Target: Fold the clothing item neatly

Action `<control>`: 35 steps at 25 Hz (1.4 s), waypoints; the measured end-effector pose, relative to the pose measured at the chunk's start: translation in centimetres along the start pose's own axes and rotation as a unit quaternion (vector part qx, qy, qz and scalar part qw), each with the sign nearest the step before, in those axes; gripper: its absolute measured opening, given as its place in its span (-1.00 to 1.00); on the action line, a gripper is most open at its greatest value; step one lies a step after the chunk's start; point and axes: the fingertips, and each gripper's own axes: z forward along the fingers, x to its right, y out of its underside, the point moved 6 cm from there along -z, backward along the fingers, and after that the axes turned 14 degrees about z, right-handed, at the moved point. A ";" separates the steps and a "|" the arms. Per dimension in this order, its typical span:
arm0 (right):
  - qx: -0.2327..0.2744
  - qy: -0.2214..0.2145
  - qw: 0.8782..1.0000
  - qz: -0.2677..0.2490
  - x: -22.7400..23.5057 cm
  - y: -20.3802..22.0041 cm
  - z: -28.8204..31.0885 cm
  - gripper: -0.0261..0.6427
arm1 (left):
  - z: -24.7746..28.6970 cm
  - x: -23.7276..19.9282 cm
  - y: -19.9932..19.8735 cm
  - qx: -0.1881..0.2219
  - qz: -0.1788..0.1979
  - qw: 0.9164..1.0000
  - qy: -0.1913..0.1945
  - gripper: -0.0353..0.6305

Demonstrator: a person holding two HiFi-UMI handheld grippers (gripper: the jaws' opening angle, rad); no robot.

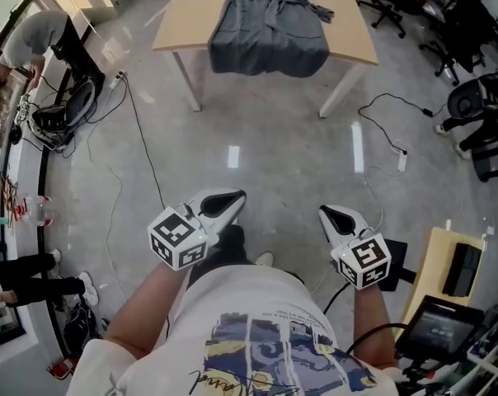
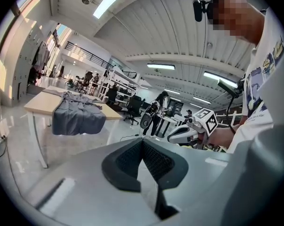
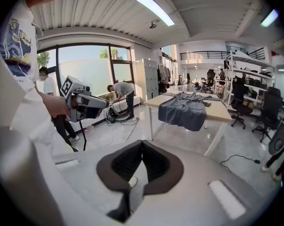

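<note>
Pale wood desk [image 1: 183,23] stands well ahead of your fingers [image 1: 223,203], across open floor. The grey garment [image 1: 270,23] lies spread on it, its long axis running straight away from you and its hem hanging over the near edge. On your left gripper [image 1: 232,198] and right gripper [image 1: 330,214] the fingers are pressed together and empty. Neither looks nearer, so step in first.

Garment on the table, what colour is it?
The garment is plain slate grey, no pattern; it shows best in the head view.
</note>
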 end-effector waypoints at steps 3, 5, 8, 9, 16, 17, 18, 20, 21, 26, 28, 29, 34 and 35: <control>0.004 0.000 1.000 -0.004 0.2 -1.6 2.5 -0.91 | 0.4 -2.9 -0.2 0.007 0.005 1.000 -0.001 -0.88; 0.009 0.002 1.000 -0.005 0.8 -3.1 4.1 -0.91 | 1.0 -5.0 -0.7 0.010 0.013 1.000 0.000 -0.88; 0.014 0.010 1.000 -0.007 1.4 -5.6 5.8 -0.91 | 1.8 -7.8 -1.7 0.008 0.025 1.000 0.006 -0.88; 0.016 0.014 1.000 -0.007 1.5 -6.3 6.4 -0.91 | 1.9 -8.6 -2.0 0.007 0.028 1.000 0.010 -0.88; 0.028 0.025 0.999 0.008 1.0 -10.4 10.6 -0.90 | 1.3 -14.4 -3.0 -0.001 0.036 0.999 0.025 -0.88; 0.028 0.023 0.999 0.011 0.8 -10.6 11.1 -0.90 | 1.3 -15.1 -3.0 -0.001 0.034 0.999 0.023 -0.88; 0.027 0.021 0.999 0.013 0.7 -10.8 11.5 -0.90 | 1.4 -15.6 -2.8 -0.001 0.032 0.999 0.021 -0.88; 0.021 0.016 1.000 0.013 0.7 -11.1 12.1 -0.90 | 1.7 -16.3 -2.5 -0.001 0.025 0.999 0.019 -0.88; 0.017 0.015 1.000 0.013 0.9 -11.3 12.4 -0.90 | 1.9 -16.7 -2.4 -0.001 0.022 1.000 0.018 -0.88; 0.016 0.008 1.000 0.023 3.8 -12.6 13.2 -0.90 | 4.1 -17.6 -3.1 -0.003 0.013 1.000 0.014 -0.88; 0.020 0.002 1.000 0.023 5.7 -13.3 13.9 -0.90 | 5.5 -18.1 -3.4 -0.009 0.011 1.000 0.008 -0.88; 0.022 -0.002 1.000 0.022 6.7 -13.8 14.2 -0.90 | 6.2 -18.5 -3.6 -0.013 0.011 1.000 0.003 -0.88; 0.034 -0.023 0.999 0.008 9.6 -16.1 15.5 -0.90 | 8.3 -19.7 -5.3 -0.016 0.023 0.999 -0.017 -0.88; 0.037 -0.028 0.999 0.003 10.5 -16.8 15.7 -0.90 | 9.0 -19.9 -5.9 -0.015 0.025 0.999 -0.022 -0.88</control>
